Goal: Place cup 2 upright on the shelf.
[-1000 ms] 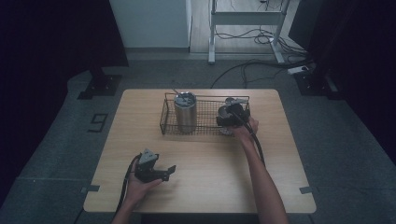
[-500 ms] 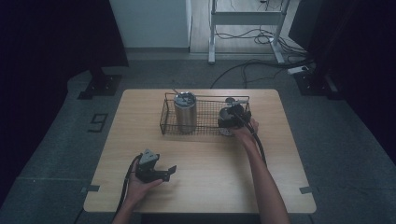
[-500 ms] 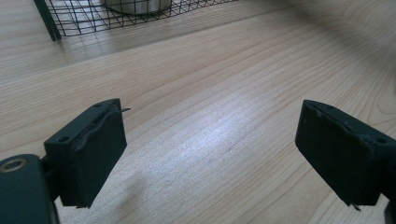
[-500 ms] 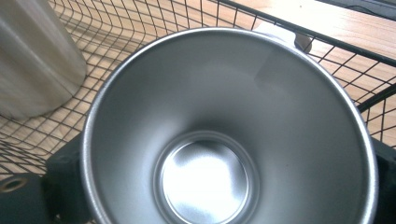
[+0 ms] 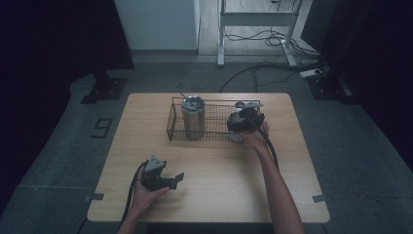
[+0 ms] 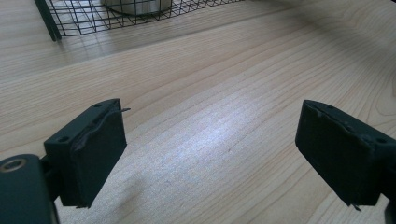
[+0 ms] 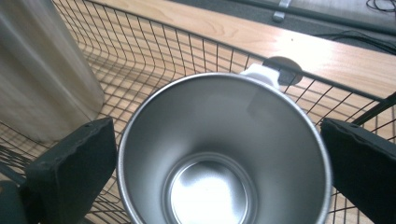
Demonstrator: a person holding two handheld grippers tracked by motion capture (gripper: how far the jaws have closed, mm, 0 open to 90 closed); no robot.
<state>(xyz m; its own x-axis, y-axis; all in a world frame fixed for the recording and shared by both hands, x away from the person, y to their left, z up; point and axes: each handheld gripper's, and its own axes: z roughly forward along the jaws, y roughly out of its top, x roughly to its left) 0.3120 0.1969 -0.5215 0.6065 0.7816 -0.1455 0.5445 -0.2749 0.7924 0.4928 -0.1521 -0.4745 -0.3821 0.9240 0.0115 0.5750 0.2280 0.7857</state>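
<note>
Steel cup standing in wire basket, right tongs spread around it.

Bench [image 5: 209, 195] carries the wire basket [image 5: 214, 134] at its far middle; a tall steel tumbler [image 5: 193, 117] stands in the basket's left part, the open steel cup [image 7: 224, 154] in its right end. Right tongs [image 7: 219, 168] have just been opening; jaws flank the cup's rim with a gap on each side. Left tongs [image 6: 212, 154] rest near the bench's front left, jaws apart, holding nothing.

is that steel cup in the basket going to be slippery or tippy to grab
Probably slippery: the cup has smooth, shiny metal walls. Likely stiff and light, being thin-walled and empty. It looks fairly stable, upright on the basket floor. The open right gripper straddles it without touching.
</note>
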